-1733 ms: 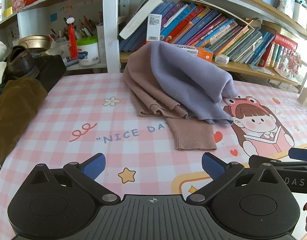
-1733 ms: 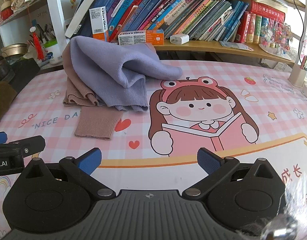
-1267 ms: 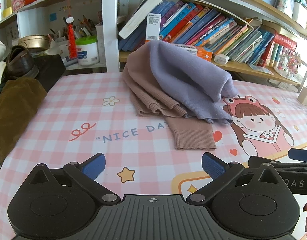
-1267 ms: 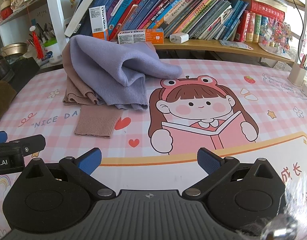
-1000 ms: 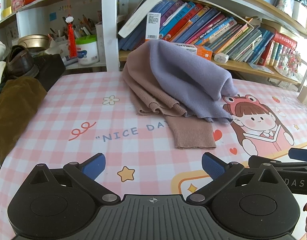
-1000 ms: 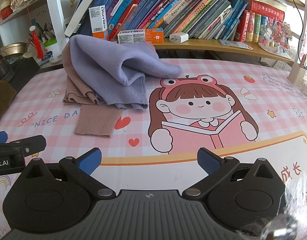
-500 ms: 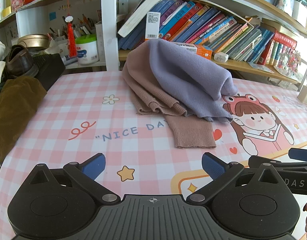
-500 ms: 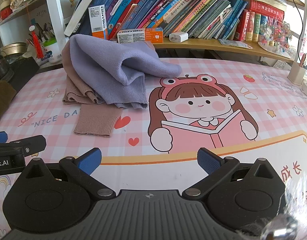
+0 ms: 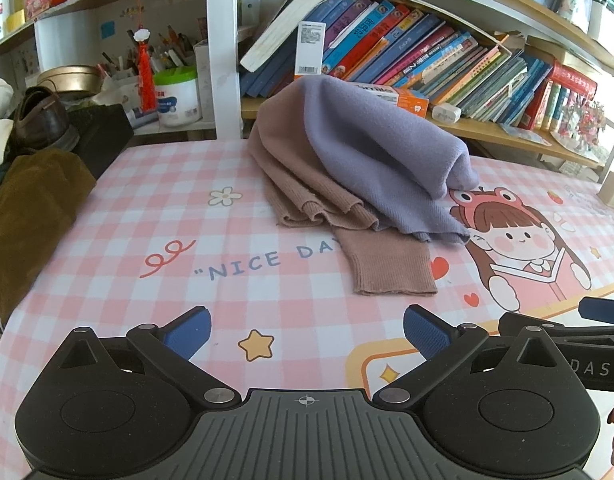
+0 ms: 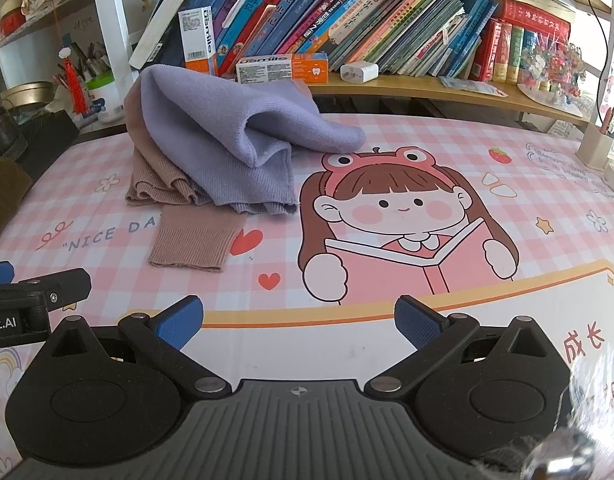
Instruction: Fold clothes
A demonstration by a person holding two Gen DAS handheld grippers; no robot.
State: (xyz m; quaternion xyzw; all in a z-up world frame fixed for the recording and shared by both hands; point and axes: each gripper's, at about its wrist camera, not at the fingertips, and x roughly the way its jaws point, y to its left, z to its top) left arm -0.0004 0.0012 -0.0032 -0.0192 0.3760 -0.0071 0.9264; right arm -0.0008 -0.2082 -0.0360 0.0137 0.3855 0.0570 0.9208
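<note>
Holding both tools low and level over the near edge of the mat point(image 9: 107, 248), you have your left gripper point(image 9: 305, 333) spread wide with nothing in it. Ahead, the sweaters point(image 9: 359, 168) lie heaped well apart from either tool, lilac draped over brown, one brown cuff point(image 10: 195, 242) stretching toward you. Your right gripper point(image 10: 298, 322) sits just beside the left, fingers likewise gaping and empty.
</note>
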